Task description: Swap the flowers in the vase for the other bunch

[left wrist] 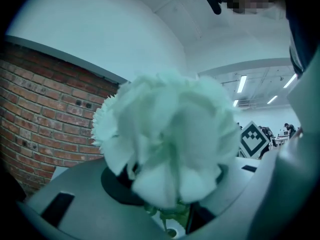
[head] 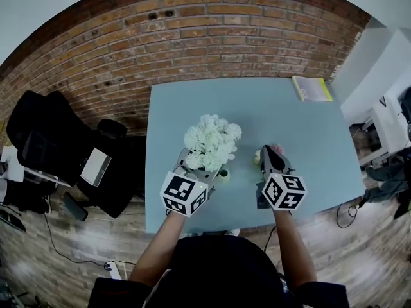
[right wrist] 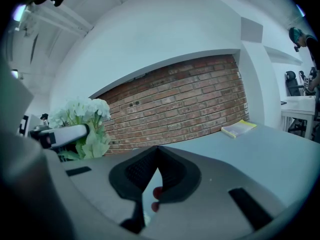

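Open-plan office with a studio look: a bare brick wall (head: 192, 31) fills the top of the head view, behind a pale blue table (head: 302, 133) standing on a wood-plank floor (head: 38, 262). A black office chair (head: 45, 140) sits at left, with a power strip (head: 111, 269) at lower left. A yellow book (head: 312, 88) lies at the table's upper right corner. Ceiling strip lights (left wrist: 242, 83) run at right in the left gripper view. A white desk (right wrist: 300, 104) shows at the right edge of the right gripper view.
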`<state>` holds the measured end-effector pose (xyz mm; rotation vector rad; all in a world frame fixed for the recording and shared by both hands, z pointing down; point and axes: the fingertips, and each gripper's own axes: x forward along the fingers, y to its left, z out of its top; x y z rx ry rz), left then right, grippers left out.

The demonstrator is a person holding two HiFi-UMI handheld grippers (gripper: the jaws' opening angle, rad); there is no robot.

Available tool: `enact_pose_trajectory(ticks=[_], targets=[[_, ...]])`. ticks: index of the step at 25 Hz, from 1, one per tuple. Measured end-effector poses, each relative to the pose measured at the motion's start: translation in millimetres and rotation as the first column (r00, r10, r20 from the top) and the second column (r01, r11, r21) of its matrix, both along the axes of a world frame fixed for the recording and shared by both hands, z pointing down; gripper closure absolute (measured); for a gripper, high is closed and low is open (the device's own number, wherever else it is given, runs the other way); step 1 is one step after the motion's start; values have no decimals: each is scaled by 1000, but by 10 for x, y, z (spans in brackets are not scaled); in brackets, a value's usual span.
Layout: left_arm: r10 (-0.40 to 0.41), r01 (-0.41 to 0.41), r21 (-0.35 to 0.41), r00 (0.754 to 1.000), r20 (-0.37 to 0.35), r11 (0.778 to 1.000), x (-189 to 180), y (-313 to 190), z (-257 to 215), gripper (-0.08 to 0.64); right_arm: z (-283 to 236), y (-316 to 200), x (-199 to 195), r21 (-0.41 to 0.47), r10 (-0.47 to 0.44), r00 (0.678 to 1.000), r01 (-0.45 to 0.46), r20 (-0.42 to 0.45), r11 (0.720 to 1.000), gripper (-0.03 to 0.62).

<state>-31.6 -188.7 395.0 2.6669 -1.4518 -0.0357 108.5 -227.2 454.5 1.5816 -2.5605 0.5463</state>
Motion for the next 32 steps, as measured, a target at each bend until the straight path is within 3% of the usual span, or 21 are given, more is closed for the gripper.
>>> enact_pose_trajectory(ticks=[19,32], targets=[[-120,121,-41,992,34,992,-607,235,144,342,97,60,-510,-27,-76,997,77,18,997,580],[-167,181,-143,981,102,973,-873,411,565,344,238,153,-788,-57,-118,993,118,9,991,580]])
